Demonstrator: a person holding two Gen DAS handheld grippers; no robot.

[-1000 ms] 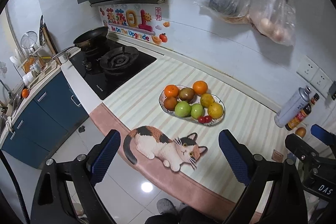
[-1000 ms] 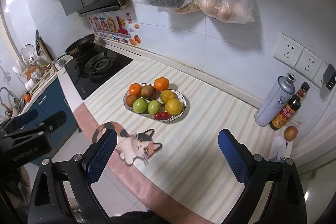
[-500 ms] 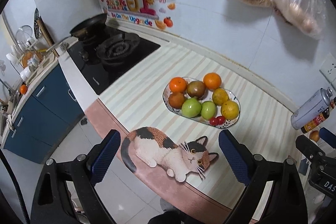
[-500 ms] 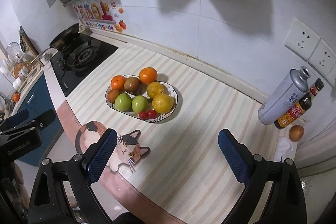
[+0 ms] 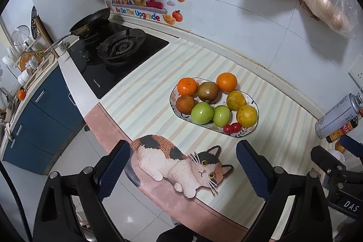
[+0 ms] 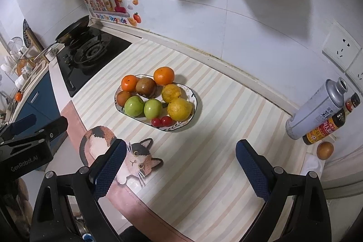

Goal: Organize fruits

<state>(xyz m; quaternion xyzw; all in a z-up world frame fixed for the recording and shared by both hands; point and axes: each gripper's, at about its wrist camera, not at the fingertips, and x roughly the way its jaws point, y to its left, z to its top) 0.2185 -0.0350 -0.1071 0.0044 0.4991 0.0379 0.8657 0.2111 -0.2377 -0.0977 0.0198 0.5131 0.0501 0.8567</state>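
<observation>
The fruit sits together on an oval plate (image 6: 192, 115) in the middle of the striped bench (image 6: 204, 174): two oranges (image 6: 163, 76) along the far edge with a brownish round fruit (image 6: 146, 87) between them, another brown one (image 6: 123, 98) at the left end, two green apples (image 6: 134, 106) side by side along the near edge, two yellow citrus fruits (image 6: 179, 108) at the right end, and a pair of cherry tomatoes (image 6: 161, 121) touching each other at the near rim. The plate's long axis runs from far left to near right. From the right gripper (image 6: 180, 165) the plate lies ahead and slightly left of the line between the fingers, with bare striped cloth between; from the left gripper (image 5: 182, 166) it lies ahead and slightly right, beyond a cat-shaped mat (image 5: 179, 162) at the near bench edge. Both pairs of fingers are spread wide and grasp nothing, and both hover well short of the plate. Neither looks clearly nearer; I judge the right one better lined up with the yellow citrus and tomatoes, the left with the apples. A lone brown round fruit or egg (image 6: 324, 150), I cannot tell which, lies far right beside a sauce bottle (image 6: 330, 126) and a metal can (image 6: 317, 108).
</observation>
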